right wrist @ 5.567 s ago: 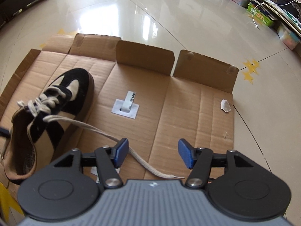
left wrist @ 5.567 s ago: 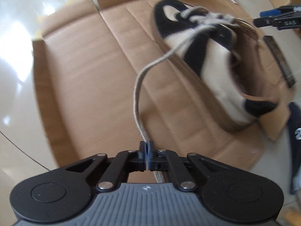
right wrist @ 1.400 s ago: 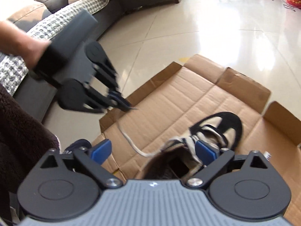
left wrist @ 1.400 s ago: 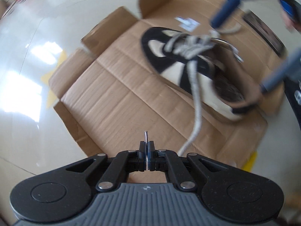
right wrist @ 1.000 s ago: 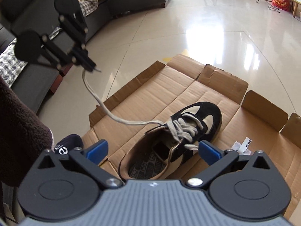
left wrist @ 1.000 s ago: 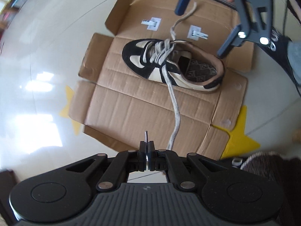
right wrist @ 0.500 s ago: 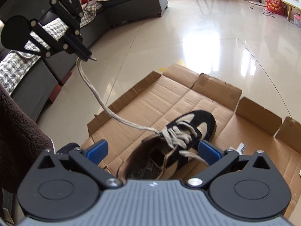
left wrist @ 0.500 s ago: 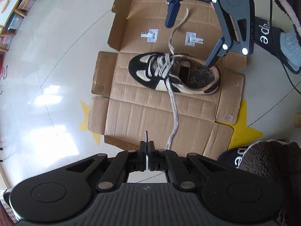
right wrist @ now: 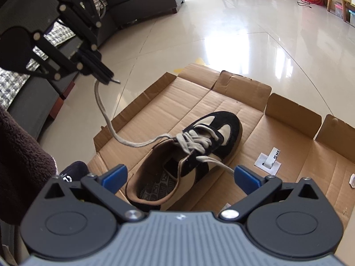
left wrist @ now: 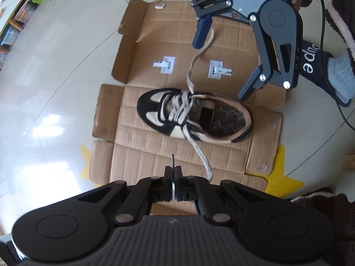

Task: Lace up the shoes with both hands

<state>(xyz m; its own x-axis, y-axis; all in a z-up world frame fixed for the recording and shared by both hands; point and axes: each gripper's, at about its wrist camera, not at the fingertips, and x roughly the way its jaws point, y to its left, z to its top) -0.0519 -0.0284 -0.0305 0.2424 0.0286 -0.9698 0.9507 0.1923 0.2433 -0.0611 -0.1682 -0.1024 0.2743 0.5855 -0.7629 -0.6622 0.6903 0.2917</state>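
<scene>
A black and cream sneaker (left wrist: pixel 195 119) lies on flattened cardboard (left wrist: pixel 142 155); it also shows in the right wrist view (right wrist: pixel 188 155). My left gripper (left wrist: pixel 172 173) is shut on the tip of one grey lace end (left wrist: pixel 200 153), held high above the shoe; it appears at the upper left of the right wrist view (right wrist: pixel 106 76) with the lace (right wrist: pixel 104 113) hanging from it. My right gripper (right wrist: pixel 179 177) is open above the shoe's heel. The other lace end (right wrist: pixel 216 163) drapes by its right finger (right wrist: pixel 246 178), ungripped. In the left wrist view this lace (left wrist: pixel 196 64) rises past that blue finger (left wrist: pixel 203 31).
Two white labels (left wrist: pixel 165 64) lie on the cardboard behind the shoe. A foot in a black slipper (left wrist: pixel 319 71) stands at the right. Yellow star stickers (left wrist: pixel 279 175) mark the glossy tile floor. A dark sofa (right wrist: pixel 137 2) stands at the far left of the right wrist view.
My left gripper has stayed shut on the lace tip and now sits closer to the shoe. My right gripper stayed open and dropped closer over the heel.
</scene>
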